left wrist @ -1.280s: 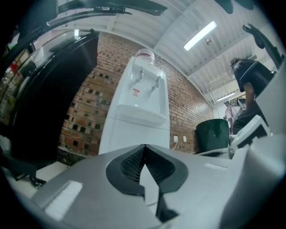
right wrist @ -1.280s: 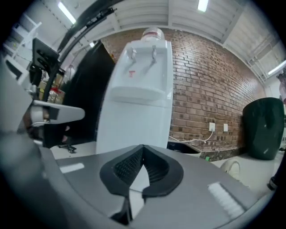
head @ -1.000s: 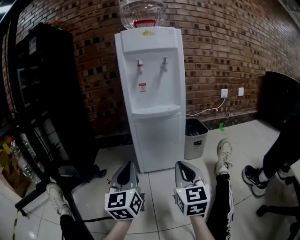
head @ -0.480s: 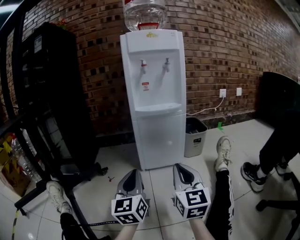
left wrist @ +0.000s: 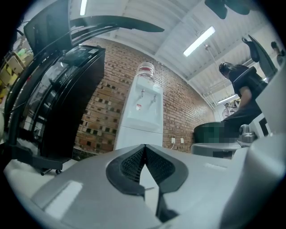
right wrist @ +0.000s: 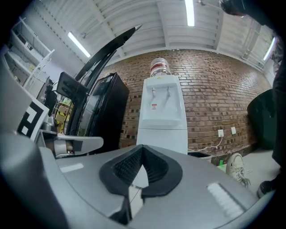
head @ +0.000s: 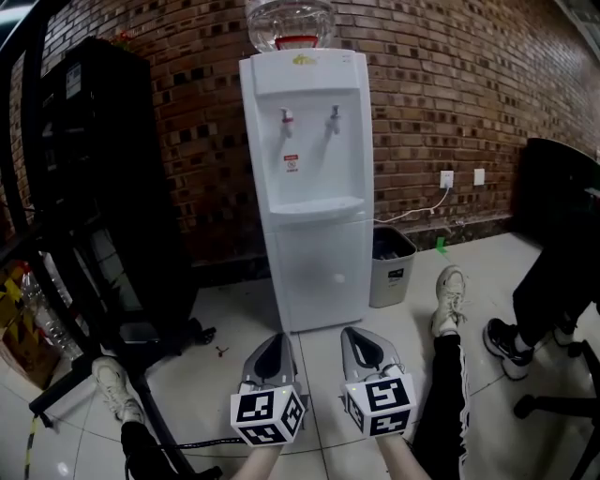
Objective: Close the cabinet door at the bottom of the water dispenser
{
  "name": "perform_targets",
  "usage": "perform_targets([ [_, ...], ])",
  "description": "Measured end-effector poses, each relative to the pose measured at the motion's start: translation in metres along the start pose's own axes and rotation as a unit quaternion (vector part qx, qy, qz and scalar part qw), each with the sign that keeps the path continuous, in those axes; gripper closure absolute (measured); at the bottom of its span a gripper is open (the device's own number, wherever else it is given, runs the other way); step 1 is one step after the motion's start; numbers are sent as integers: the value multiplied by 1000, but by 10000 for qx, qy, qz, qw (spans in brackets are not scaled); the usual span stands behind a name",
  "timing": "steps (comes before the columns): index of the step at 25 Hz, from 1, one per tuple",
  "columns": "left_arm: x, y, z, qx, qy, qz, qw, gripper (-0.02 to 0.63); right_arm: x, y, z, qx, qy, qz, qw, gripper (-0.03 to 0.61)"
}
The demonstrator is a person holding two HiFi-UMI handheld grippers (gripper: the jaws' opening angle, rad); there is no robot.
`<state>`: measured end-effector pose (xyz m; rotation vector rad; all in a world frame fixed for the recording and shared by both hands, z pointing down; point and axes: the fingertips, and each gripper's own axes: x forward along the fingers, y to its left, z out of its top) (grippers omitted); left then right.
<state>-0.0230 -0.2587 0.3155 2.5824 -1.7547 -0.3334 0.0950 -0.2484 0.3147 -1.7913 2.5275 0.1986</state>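
A white water dispenser (head: 309,141) stands against the brick wall with a bottle (head: 291,23) on top. Its bottom cabinet door (head: 322,272) lies flush with the body, shut. My left gripper (head: 279,339) and right gripper (head: 352,335) hang side by side low in the head view, well short of the dispenser, both shut with nothing between the jaws. The dispenser (left wrist: 143,117) shows ahead in the left gripper view and again, as the dispenser (right wrist: 161,117), in the right gripper view.
A grey waste bin (head: 391,267) stands right of the dispenser, under a cable from a wall socket (head: 447,178). A black cabinet (head: 112,187) and a black frame (head: 84,309) fill the left. A person's shoes (head: 506,342) and a chair base (head: 562,405) lie at the right.
The view has shifted so the dispenser sits a little right and lower. Both grippers have sunk slightly in the frame and drawn closer together; their jaws stay shut.
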Motion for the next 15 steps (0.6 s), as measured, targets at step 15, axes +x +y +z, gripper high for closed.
perform_targets([
  [15, -4, 6, -10, 15, 125, 50, 9999, 595, -2, 3, -6, 365, 114, 170, 9991, 578],
])
